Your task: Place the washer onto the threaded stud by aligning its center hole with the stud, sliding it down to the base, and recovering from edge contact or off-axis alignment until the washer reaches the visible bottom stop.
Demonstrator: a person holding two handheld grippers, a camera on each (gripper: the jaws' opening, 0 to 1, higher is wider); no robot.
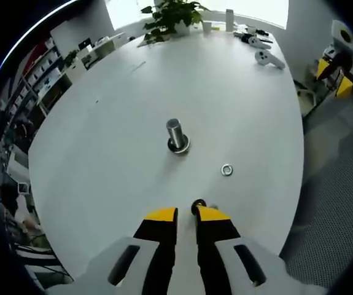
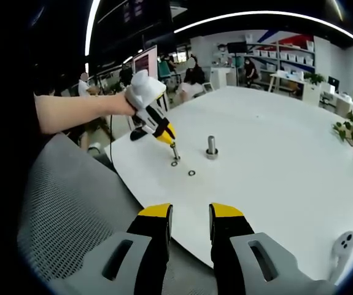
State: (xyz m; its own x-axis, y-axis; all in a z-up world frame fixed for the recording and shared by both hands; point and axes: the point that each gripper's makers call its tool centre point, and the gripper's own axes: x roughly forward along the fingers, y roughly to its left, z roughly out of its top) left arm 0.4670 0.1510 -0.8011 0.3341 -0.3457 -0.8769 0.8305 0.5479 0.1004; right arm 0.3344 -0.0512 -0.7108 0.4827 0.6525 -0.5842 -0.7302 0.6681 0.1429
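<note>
The left hand-held gripper (image 1: pixel 186 212) has its yellow-tipped jaws drawn close together at the desk surface, with a dark washer (image 1: pixel 198 204) sitting right at the tips; whether the ring is truly pinched or only touched I cannot tell. From the right gripper view, this same gripper (image 2: pixel 174 149) slants down from a person's hand (image 2: pixel 140 92) and noses onto that washer (image 2: pixel 174 163), an angle that suits nipping a flat ring by its edge off a flat top. A second washer (image 1: pixel 226 169) lies loose on the desk (image 1: pixel 102 153) just beside the first, between the gripper and the threaded stud (image 1: pixel 175 131). The stud stands upright on its round base near the desk middle, apart from both rings, so the hole has yet to meet it. The right hand-held gripper (image 2: pixel 190 215) hangs off the desk edge, jaws spread and empty, likely kept in reserve. A potted plant (image 1: pixel 170 15) stands at the far end.
</note>
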